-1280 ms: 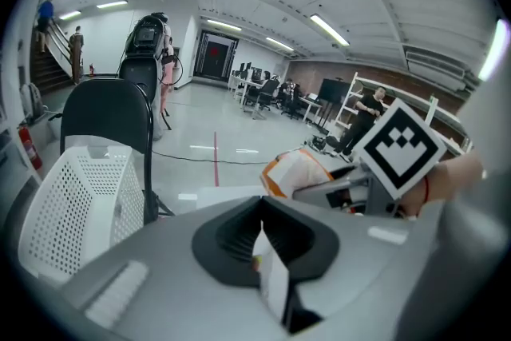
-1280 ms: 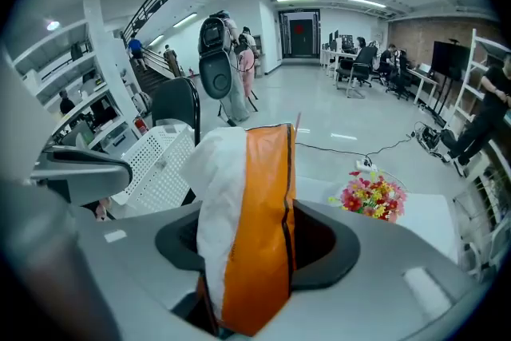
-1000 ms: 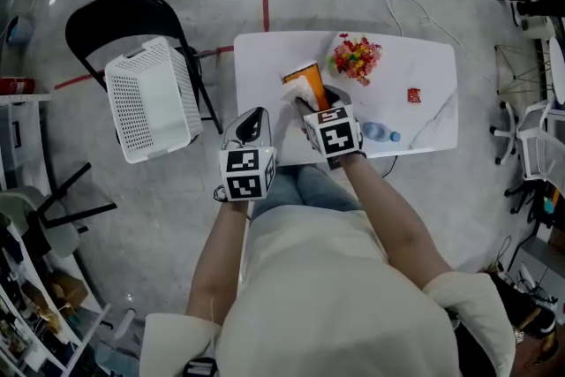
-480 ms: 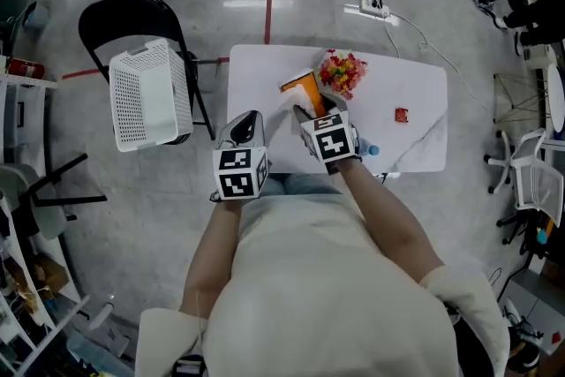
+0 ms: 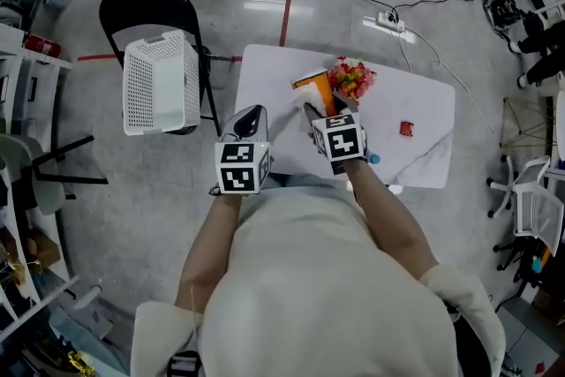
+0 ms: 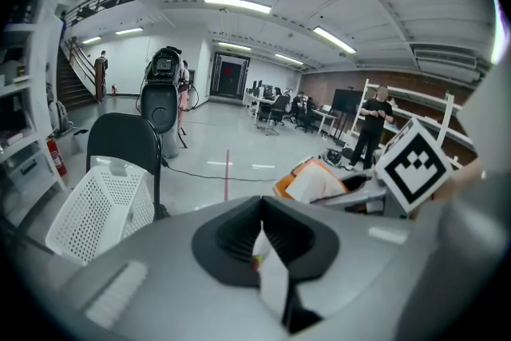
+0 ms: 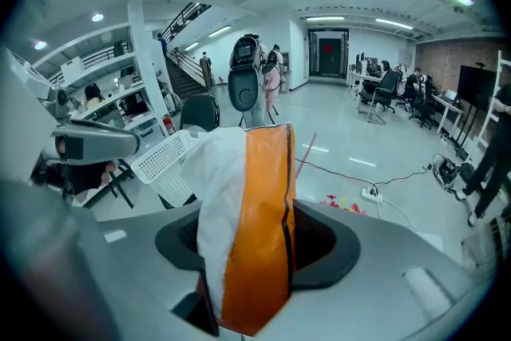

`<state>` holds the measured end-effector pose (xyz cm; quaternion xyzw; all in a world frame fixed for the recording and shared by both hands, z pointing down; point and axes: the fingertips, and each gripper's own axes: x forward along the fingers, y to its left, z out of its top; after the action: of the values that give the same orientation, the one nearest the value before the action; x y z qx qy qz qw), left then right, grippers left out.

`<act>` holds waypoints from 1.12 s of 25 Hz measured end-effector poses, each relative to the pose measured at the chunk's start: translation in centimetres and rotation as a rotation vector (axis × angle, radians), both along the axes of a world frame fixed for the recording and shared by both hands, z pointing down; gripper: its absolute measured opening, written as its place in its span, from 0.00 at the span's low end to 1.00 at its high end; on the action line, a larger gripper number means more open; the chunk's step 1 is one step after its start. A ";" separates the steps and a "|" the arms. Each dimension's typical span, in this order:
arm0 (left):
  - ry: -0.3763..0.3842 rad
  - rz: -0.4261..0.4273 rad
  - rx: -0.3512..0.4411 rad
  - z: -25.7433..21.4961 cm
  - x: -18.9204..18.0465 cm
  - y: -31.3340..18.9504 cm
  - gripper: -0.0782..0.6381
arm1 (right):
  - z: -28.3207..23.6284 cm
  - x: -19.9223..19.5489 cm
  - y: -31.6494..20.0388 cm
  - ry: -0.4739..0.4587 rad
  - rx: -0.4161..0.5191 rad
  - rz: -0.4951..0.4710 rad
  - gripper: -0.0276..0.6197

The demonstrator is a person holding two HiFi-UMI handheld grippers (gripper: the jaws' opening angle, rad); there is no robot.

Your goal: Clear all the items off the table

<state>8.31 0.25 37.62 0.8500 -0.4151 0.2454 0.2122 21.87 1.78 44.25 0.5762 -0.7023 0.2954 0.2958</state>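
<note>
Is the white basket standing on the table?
No, the white basket rests on the black chair, to the left of the white table in the head view.

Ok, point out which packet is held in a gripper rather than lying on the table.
The orange and white plastic packet, clamped in the right gripper. The small red packet and the clear bag of multicoloured sweets lie untouched on the white table.
</note>
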 end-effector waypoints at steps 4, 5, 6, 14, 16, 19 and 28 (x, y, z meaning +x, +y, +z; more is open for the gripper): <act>-0.008 -0.025 0.003 -0.2 -1.0 -0.2 0.12 | -0.4 -0.6 -0.6 -0.001 0.013 -0.019 0.44; -0.007 -0.032 0.004 -0.3 -1.2 -0.2 0.12 | -0.5 -0.8 -0.7 0.003 0.015 -0.027 0.44; -0.005 -0.040 0.004 -0.3 -1.5 -0.3 0.12 | -0.5 -1.0 -0.9 0.006 0.017 -0.035 0.44; 0.009 -0.105 0.003 -0.2 -5.5 -2.0 0.12 | -0.8 -3.9 -2.9 0.019 0.023 -0.066 0.44; 0.009 -0.109 0.004 0.0 -6.7 -2.5 0.12 | -0.7 -4.9 -3.4 0.027 0.023 -0.073 0.44; 0.013 -0.109 0.004 0.4 -8.4 -3.5 0.12 | -0.7 -6.4 -4.3 0.041 0.022 -0.076 0.44; 0.020 -0.113 -0.013 0.8 -15.1 -6.8 0.12 | -0.7 -12.3 -7.2 0.069 -0.002 -0.080 0.44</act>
<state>-6.80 -6.60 38.46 0.8263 -0.4586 0.2270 0.2355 9.62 -5.40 43.54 0.5570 -0.7139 0.2641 0.3321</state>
